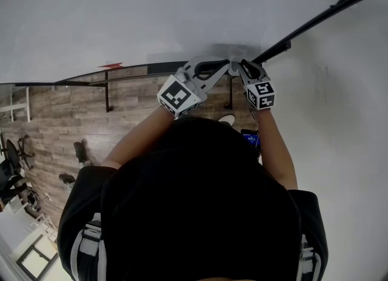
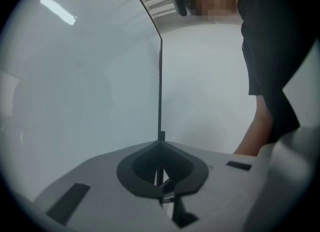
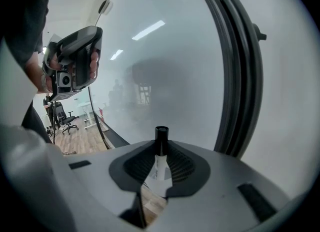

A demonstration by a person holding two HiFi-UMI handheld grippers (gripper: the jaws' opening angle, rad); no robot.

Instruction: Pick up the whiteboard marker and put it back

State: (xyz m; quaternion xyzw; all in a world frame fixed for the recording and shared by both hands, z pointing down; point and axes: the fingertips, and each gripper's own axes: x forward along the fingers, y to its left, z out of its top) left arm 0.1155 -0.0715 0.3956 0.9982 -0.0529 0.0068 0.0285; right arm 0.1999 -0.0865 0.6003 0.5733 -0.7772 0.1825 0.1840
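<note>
The whiteboard marker (image 3: 159, 168) has a white barrel and a black end that sticks out past the jaws. My right gripper (image 3: 160, 148) is shut on it, close to the whiteboard (image 3: 165, 65). In the head view the right gripper (image 1: 244, 68) and the left gripper (image 1: 223, 67) meet tip to tip against the board (image 1: 182, 13), above the person's head. My left gripper (image 2: 161, 148) has its jaws together with nothing between them, pointing level along the board. The left gripper (image 3: 75, 63), held in a hand, also shows in the right gripper view.
A black rail (image 1: 79, 79) runs along the board's lower edge, with a red item (image 1: 112, 65) on it. A black frame (image 3: 237, 75) borders the board on the right. Wooden floor (image 1: 54, 122) and office chairs (image 1: 12, 158) lie below. The person's arm (image 2: 257, 131) is close by.
</note>
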